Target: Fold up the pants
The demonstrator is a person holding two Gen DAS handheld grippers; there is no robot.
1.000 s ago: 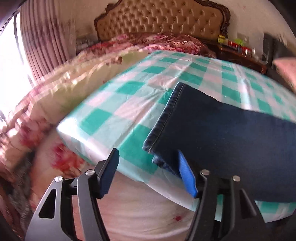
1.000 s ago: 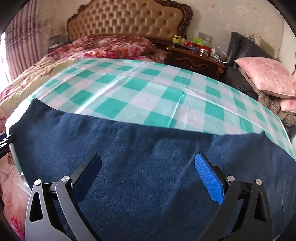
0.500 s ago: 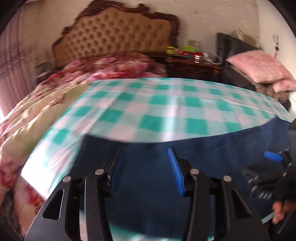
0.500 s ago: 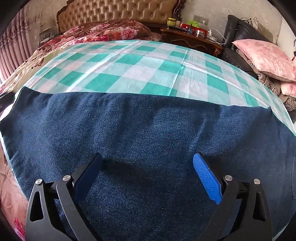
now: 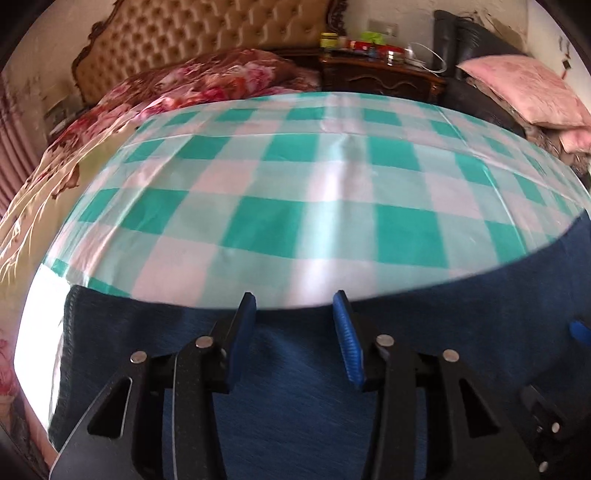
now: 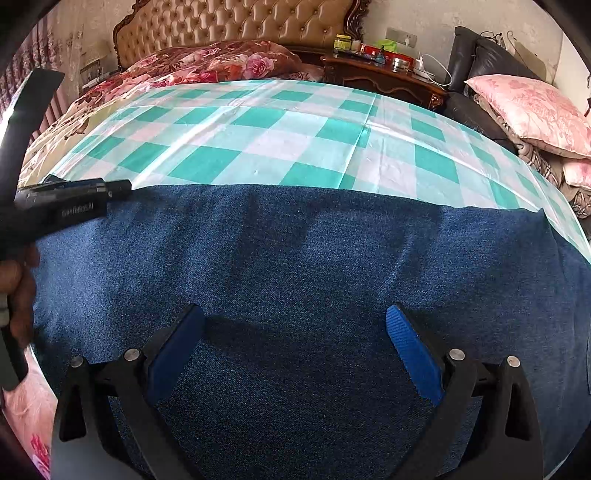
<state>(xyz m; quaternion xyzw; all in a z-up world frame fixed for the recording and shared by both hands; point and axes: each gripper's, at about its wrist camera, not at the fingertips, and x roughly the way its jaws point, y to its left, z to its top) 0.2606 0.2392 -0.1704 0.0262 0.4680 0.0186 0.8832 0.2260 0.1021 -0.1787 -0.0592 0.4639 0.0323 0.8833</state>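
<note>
Dark blue denim pants [image 6: 295,251] lie flat in a long band across the near edge of the bed, on a green and white checked sheet [image 6: 280,136]. They also show in the left wrist view [image 5: 295,369], with the hem end at the left. My left gripper [image 5: 293,332] is open and empty, low over the pants near their far edge. My right gripper [image 6: 295,347] is wide open and empty over the middle of the pants. The left gripper's body shows at the left of the right wrist view [image 6: 70,206].
A tufted headboard [image 6: 236,26] and floral quilt [image 6: 214,62] lie at the far end. A dark nightstand [image 6: 384,74] with jars stands at the back right, with pink pillows [image 6: 532,107] on a black seat beside it. The bed's left edge drops off.
My left gripper swung from the hem end at the bed's corner to over the pants' left part and narrowed a little. My right gripper moved closer over the pants, still wide open.
</note>
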